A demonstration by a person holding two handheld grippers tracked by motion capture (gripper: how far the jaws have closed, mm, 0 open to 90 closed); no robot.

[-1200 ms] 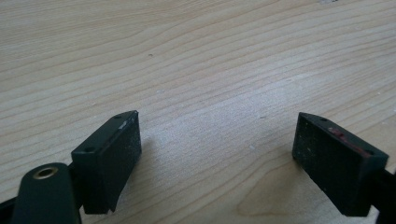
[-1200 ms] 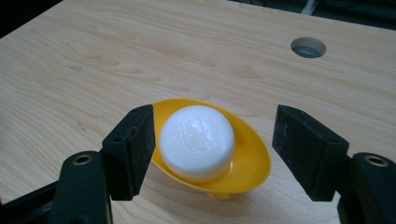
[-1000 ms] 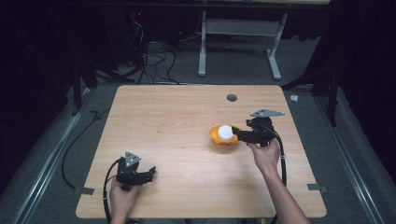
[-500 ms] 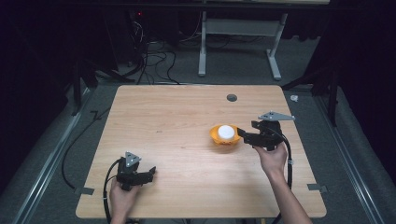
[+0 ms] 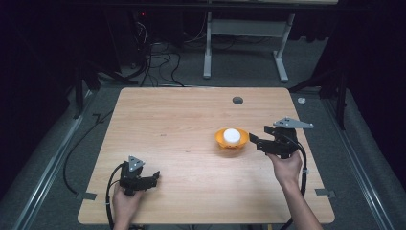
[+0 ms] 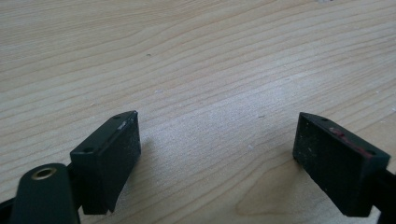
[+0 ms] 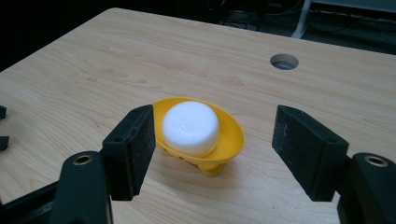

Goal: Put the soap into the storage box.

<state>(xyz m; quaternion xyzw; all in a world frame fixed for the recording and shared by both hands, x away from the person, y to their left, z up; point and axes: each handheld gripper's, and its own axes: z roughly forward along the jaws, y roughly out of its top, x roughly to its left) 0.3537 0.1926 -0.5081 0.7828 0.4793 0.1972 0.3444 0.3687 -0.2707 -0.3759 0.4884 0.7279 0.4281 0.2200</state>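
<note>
A yellow dish (image 5: 231, 142) (image 7: 229, 135) stands on the wooden table (image 5: 182, 120), right of centre, with a white round block (image 5: 231, 135) (image 7: 191, 127) resting in it. My right gripper (image 5: 252, 140) (image 7: 212, 156) is open just to the right of the dish, its jaws pointing at it and apart from it. My left gripper (image 5: 154, 177) (image 6: 217, 161) rests near the table's front left corner, open, with bare wood between its jaws.
A round cable hole (image 5: 237, 100) (image 7: 284, 61) sits in the table's far side. Cables trail from both grippers over the front edge. Behind the table stand a white frame (image 5: 244, 43) and floor cables (image 5: 153, 57).
My right gripper has let go of the dish and drawn back to the right, away from it. The dish with the block stays in place. The left gripper has not moved.
</note>
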